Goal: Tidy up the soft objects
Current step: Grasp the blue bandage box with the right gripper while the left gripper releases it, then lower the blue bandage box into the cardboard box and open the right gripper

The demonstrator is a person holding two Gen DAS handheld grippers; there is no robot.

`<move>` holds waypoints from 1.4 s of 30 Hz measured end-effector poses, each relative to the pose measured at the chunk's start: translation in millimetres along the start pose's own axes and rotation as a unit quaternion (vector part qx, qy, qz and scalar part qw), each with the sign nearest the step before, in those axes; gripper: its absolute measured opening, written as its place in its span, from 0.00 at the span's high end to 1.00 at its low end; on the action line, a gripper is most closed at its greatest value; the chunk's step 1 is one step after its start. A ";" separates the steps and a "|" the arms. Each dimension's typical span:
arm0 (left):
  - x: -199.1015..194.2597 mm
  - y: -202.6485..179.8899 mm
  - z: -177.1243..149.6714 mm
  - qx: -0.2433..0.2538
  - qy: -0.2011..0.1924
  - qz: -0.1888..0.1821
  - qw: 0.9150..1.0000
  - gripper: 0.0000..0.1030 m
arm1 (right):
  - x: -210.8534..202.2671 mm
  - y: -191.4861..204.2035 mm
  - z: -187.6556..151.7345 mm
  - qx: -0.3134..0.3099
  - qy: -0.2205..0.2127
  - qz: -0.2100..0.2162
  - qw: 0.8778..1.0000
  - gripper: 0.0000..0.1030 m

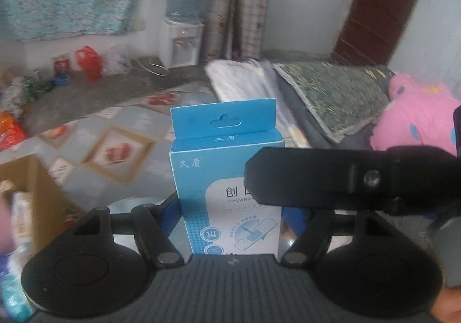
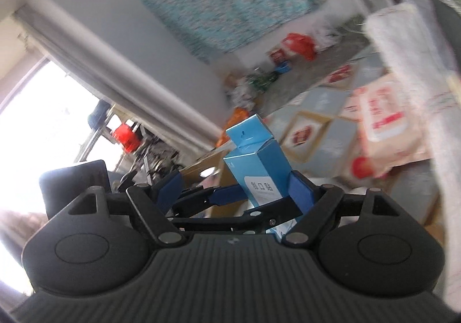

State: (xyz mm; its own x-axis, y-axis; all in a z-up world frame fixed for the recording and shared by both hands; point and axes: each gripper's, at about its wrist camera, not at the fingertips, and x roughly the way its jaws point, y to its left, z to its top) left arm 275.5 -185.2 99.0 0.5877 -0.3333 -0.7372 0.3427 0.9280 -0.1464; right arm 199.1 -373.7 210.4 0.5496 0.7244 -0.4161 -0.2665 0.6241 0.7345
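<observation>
1. left wrist view: the left gripper (image 1: 230, 216) is clamped on a blue bandage box (image 1: 227, 179), which stands upright between its fingers, hang tab at the top.
2. the right gripper (image 2: 239, 193) crosses in from the right side of this view as a black bar over the box front. in the right wrist view its blue fingers (image 2: 299, 193) stand wide, one against the box's right side, the other well apart to the left, so i judge it spread and not gripping.
3. the step in hand looks like a handover or a carry to storage. a cardboard carton (image 1: 34, 193) sits near left, already holding packets.
4. to do it well, hold the left grip steady until the right fingers close squarely on the two flat sides, low on the box, clear of the thin tab.
5. squeeze gently. thin card dents easily.
6. the bedding (image 1: 331, 98) and pink quilt (image 1: 417, 118) lie far right. both views are blurred, so slow down before releasing.
</observation>
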 end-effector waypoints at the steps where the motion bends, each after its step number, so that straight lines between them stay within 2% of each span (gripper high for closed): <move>1: -10.4 12.0 -3.8 -0.007 -0.003 0.006 1.000 0.28 | 8.1 12.2 -2.1 -0.005 0.008 0.006 1.000 0.22; 6: -48.9 67.2 -24.8 -0.041 -0.012 0.039 0.998 0.28 | 52.7 70.2 -16.0 -0.034 0.059 0.041 0.997 0.22; 10: -66.0 117.0 -46.5 -0.078 -0.004 0.070 0.995 0.28 | 101.3 107.6 -32.4 -0.052 0.111 0.058 0.991 0.22; 16: -62.7 181.0 -73.1 -0.134 0.029 0.093 0.986 0.28 | 173.0 135.7 -60.9 -0.047 0.174 0.056 0.982 0.22; 20: -61.7 214.1 -85.7 -0.161 0.044 0.088 0.982 0.28 | 207.3 146.3 -73.0 -0.037 0.203 0.066 0.976 0.22; 29: -53.7 247.4 -98.9 -0.179 0.048 0.101 0.977 0.28 | 253.6 140.5 -78.5 -0.023 0.220 0.063 0.973 0.22; 34: -34.0 259.7 -100.3 -0.190 0.064 0.106 0.974 0.28 | 251.0 125.9 -67.8 -0.009 0.205 0.057 0.977 0.22; 39: -7.5 265.8 -100.3 -0.198 0.098 0.111 0.969 0.28 | 240.5 112.5 -57.6 -0.005 0.189 0.051 0.981 0.21; 42: 3.1 272.1 -101.8 -0.211 0.117 0.095 0.966 0.23 | 236.3 106.1 -55.5 -0.004 0.187 0.044 0.981 0.21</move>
State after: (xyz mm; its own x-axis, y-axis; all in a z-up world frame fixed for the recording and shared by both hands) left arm 296.0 83.2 -10.2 0.4119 -0.1491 -0.8990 -0.1126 0.9706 -0.2126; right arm 256.8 -120.0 160.2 0.1945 0.8317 -0.5200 -0.3078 0.5551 0.7727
